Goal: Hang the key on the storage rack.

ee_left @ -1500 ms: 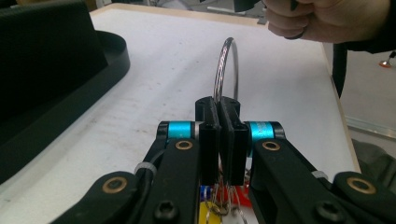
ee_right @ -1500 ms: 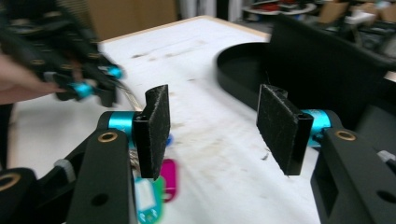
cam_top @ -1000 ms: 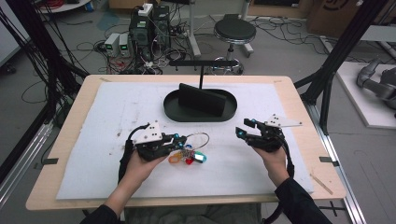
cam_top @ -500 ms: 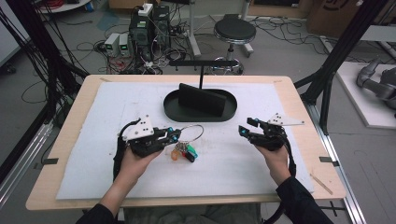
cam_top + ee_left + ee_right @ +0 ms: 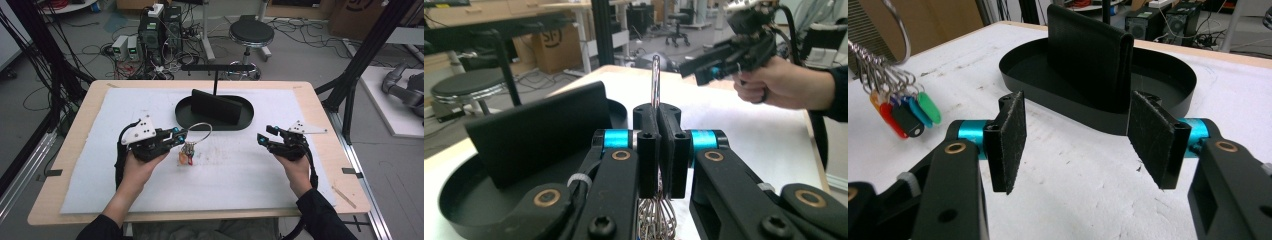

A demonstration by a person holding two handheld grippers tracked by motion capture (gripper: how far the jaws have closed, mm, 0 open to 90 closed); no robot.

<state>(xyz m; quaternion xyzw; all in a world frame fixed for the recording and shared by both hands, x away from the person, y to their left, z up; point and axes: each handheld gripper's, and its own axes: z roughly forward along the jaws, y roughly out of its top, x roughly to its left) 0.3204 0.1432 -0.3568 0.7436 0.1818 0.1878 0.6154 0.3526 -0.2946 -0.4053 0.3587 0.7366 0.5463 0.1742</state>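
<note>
Metal key ring (image 5: pixel 199 132) (coloured tags (image 5: pixel 187 157) dangling) sits clenched in left tongs (image 5: pixel 179 135); right tongs (image 5: pixel 262 140) hover released above the surface (image 5: pixel 240 170).

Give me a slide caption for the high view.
Left gripper lifts a key ring beside the black tray; right gripper waits open.

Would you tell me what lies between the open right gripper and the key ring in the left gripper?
Nothing: in the high view, bare white mat separates the right gripper from the key ring.

Wooden table (image 5: pixel 325 130); white mat (image 5: pixel 240 165); black tray (image 5: pixel 185 111).
</note>
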